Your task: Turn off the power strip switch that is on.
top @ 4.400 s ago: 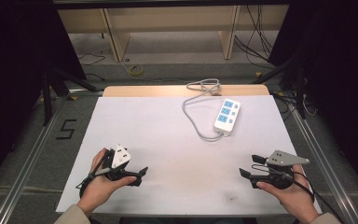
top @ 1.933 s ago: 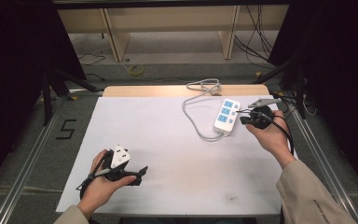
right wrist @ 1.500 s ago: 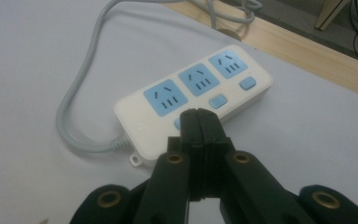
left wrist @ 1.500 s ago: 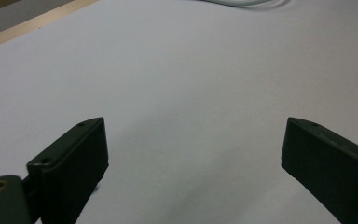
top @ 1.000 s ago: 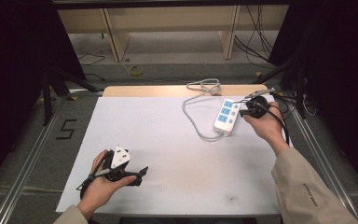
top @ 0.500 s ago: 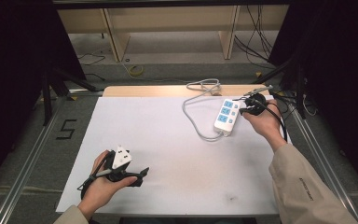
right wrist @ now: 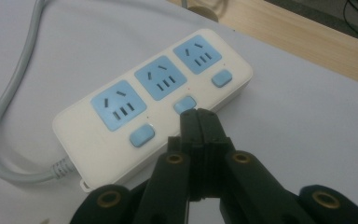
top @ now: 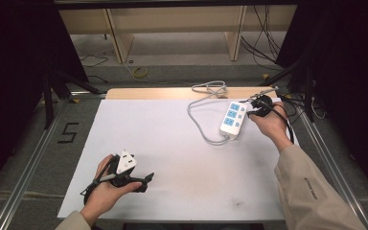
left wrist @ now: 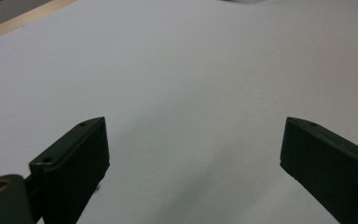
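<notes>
While its two black jaws are pressing flat together with nothing between them, the right gripper (right wrist: 198,122) is pointing its tip at the middle blue switch (right wrist: 185,104) of the white three-socket power strip (right wrist: 121,126), which is lying just ahead of it. The strip's grey cable (top: 202,128) is looping off beyond, over the white table sheet (top: 172,143). Well apart, the left gripper (left wrist: 193,154) is resting with jaws spread wide and empty above bare sheet.
</notes>
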Motion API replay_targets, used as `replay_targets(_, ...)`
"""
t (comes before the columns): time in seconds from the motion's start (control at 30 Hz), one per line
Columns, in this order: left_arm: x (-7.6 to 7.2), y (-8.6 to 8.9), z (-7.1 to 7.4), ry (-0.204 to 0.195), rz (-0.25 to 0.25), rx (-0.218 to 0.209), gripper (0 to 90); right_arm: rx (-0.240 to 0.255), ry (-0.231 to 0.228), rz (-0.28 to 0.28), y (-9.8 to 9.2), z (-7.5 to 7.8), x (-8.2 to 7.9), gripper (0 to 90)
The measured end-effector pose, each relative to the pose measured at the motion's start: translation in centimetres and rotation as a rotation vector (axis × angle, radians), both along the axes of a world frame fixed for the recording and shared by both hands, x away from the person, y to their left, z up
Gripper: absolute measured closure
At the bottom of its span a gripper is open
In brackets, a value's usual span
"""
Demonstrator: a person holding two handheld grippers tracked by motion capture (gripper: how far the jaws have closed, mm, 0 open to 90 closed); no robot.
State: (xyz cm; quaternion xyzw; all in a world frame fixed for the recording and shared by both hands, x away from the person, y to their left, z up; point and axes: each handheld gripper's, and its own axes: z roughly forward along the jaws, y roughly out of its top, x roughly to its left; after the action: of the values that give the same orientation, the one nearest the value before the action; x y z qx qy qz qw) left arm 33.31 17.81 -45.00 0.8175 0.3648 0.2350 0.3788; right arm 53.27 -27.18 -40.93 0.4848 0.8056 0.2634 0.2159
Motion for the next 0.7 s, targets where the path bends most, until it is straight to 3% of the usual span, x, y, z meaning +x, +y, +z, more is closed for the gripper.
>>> replay_targets(0.7, 0.0, 0.0, 0.0, 0.004, -0.003, -0.002, 7.9, -0.021, 0.017, 0.001, 1.1, -0.5, 2.3, 90.0)
